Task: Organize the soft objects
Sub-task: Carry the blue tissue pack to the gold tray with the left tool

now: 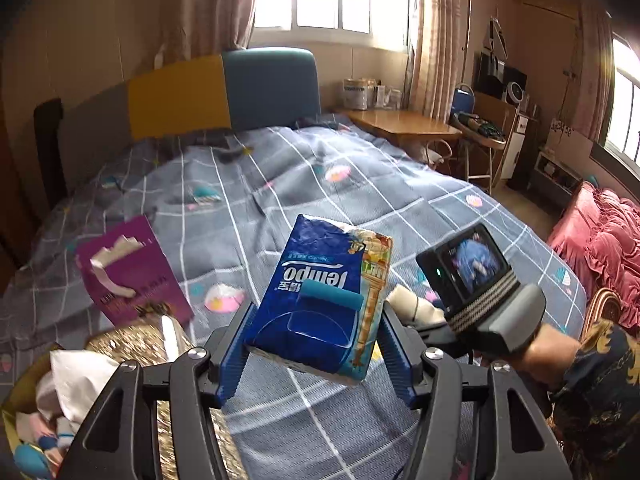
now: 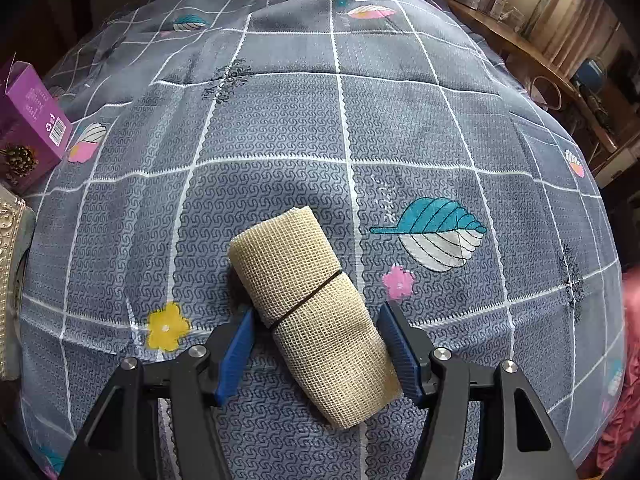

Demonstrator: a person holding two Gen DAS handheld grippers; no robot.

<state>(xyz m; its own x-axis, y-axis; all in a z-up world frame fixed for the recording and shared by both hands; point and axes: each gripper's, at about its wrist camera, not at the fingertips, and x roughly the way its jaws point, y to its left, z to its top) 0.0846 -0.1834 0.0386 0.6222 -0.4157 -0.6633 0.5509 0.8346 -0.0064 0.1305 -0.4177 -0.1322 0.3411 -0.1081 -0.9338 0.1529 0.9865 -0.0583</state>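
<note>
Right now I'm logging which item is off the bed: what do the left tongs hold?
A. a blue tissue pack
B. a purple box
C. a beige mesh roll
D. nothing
A: the blue tissue pack sits clamped between the left tongs, raised above the quilt.

A bed (image 2: pixel 280 128) is covered by a grey checked quilt. A beige mesh roll (image 2: pixel 316 312) and a purple cardboard box (image 2: pixel 30 108) are laid on it.

1 blue tissue pack (image 1: pixel 320 292), 1 beige mesh roll (image 2: pixel 316 312), 1 purple box (image 1: pixel 132 272).
</note>
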